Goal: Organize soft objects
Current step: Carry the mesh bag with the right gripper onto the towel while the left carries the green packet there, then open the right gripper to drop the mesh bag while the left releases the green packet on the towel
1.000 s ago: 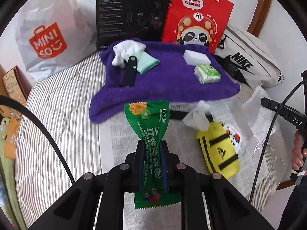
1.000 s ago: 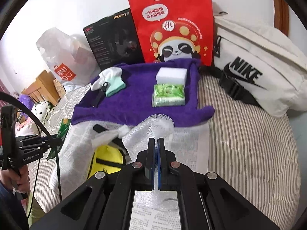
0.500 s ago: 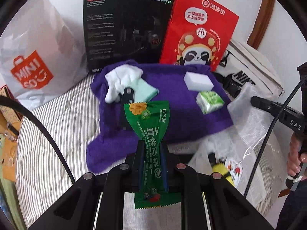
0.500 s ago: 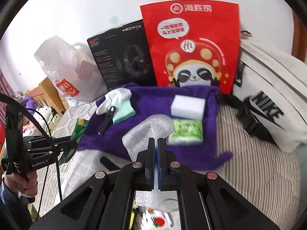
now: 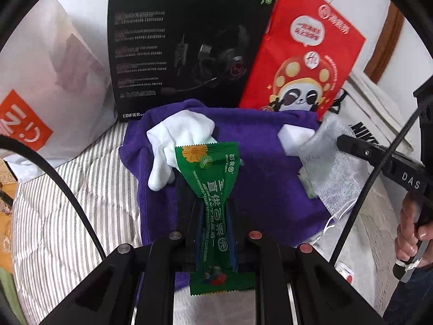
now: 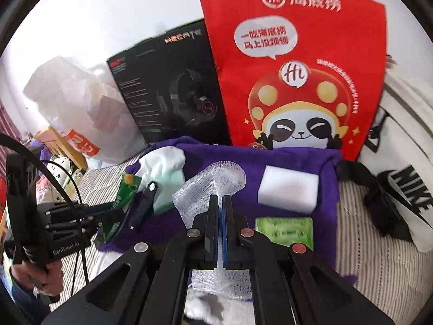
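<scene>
My left gripper [image 5: 215, 203] is shut on a green snack packet [image 5: 211, 178] and holds it over the purple towel [image 5: 259, 162]. My right gripper [image 6: 219, 203] is shut on a white mesh foam sleeve [image 6: 213, 181], also over the towel [image 6: 327, 181]. On the towel lie a white sock [image 5: 178, 140], a mint cloth [image 6: 167, 181], a white sponge block [image 6: 286, 189], a green tissue pack [image 6: 284, 230] and a black clip [image 6: 143, 205]. The right gripper with the mesh sleeve [image 5: 330, 168] shows at the right of the left wrist view.
Behind the towel stand a black headset box [image 5: 184, 43], a red panda paper bag [image 6: 295, 62] and a white Miniso bag [image 5: 40, 81]. A white Nike bag [image 6: 406, 184] lies at the right. The towel rests on a striped bed cover [image 5: 67, 216].
Both grippers have moved forward from over the newspaper to over the purple towel, each keeping its object. The yellow bag and newspaper have dropped out of view.
</scene>
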Action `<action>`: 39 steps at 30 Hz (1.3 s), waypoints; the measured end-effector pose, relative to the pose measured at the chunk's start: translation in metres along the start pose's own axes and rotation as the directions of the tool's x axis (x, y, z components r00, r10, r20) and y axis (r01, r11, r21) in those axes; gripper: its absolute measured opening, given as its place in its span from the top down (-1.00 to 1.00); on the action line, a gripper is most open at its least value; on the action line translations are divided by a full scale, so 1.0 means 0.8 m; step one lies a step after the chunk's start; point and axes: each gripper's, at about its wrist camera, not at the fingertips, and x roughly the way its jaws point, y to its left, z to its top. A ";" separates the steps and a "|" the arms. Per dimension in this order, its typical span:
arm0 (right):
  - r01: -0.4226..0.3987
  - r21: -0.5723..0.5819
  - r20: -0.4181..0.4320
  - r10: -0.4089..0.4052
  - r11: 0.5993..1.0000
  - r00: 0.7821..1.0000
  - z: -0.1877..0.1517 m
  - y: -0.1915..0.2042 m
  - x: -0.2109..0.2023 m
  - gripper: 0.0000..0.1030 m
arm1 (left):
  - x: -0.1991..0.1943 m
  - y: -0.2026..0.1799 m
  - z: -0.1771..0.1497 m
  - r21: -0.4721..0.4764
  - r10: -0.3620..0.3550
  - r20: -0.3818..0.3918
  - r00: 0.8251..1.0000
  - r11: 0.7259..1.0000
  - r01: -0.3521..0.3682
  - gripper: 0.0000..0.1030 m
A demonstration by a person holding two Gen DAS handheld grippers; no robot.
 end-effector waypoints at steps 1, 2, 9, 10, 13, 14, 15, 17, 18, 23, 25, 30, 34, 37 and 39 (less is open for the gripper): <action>-0.002 0.002 0.001 0.002 1.000 1.000 0.004 0.000 0.007 0.96 | 0.007 0.002 0.003 -0.001 0.002 -0.007 1.000 1.000 -0.002 0.70; -0.004 0.004 -0.002 0.004 1.000 1.000 0.007 -0.001 0.016 0.96 | 0.012 0.004 0.005 -0.002 0.000 -0.012 1.000 1.000 0.000 0.70; 0.007 -0.016 -0.051 -0.007 1.000 0.999 0.006 -0.002 0.064 0.96 | 0.051 0.015 0.009 -0.015 -0.033 -0.032 0.999 0.999 0.033 0.70; 0.006 -0.021 -0.060 -0.007 1.000 0.998 0.005 -0.002 0.070 0.96 | 0.054 0.015 0.011 -0.017 -0.033 -0.038 0.999 0.999 0.033 0.70; 0.006 -0.041 -0.107 -0.010 0.999 0.994 0.000 0.000 0.083 0.96 | 0.062 0.008 0.012 0.011 -0.038 -0.045 0.998 0.999 0.038 0.70; 0.008 -0.054 -0.120 -0.014 0.998 0.993 -0.002 0.001 0.087 0.96 | 0.063 0.005 0.012 0.021 -0.036 -0.046 0.998 0.999 0.037 0.70; 0.009 -0.056 -0.123 -0.016 0.998 0.992 -0.003 0.001 0.088 0.96 | 0.066 0.003 0.011 0.029 -0.033 -0.046 0.998 0.999 0.034 0.70; 0.005 -0.056 -0.155 -0.014 0.998 0.988 -0.007 0.000 0.095 0.96 | 0.072 0.000 0.009 0.024 -0.024 -0.047 0.999 0.999 0.026 0.70; 0.004 -0.058 -0.161 -0.013 0.998 0.987 -0.008 -0.001 0.097 0.96 | 0.074 0.000 0.009 0.026 -0.023 -0.050 0.998 0.999 0.025 0.70; -0.008 -0.058 -0.188 -0.003 0.998 0.982 -0.014 -0.007 0.104 0.95 | 0.080 -0.001 0.007 0.048 -0.007 -0.067 0.998 0.999 0.011 0.66; -0.007 -0.067 -0.203 -0.007 0.998 0.979 -0.016 -0.009 0.108 0.94 | 0.078 0.001 0.007 0.053 0.007 -0.068 0.998 0.999 -0.003 0.60; -0.006 -0.075 -0.232 -0.012 0.997 0.973 -0.021 -0.010 0.119 0.88 | 0.078 0.005 0.005 0.065 0.025 -0.080 0.996 0.998 -0.020 0.50; -0.012 -0.066 -0.243 -0.005 0.998 0.970 -0.025 -0.013 0.130 0.85 | 0.078 0.005 0.003 0.097 0.043 -0.100 0.994 0.995 -0.033 0.27; -0.039 -0.074 -0.245 0.020 0.996 0.969 -0.025 -0.013 0.130 0.40 | 0.077 0.007 0.002 0.102 0.051 -0.104 0.993 0.994 -0.041 -0.07; -0.052 -0.091 -0.244 0.028 0.995 0.969 -0.024 -0.009 0.127 0.06 | 0.075 0.011 0.004 0.095 0.058 -0.105 0.993 0.994 -0.048 -0.12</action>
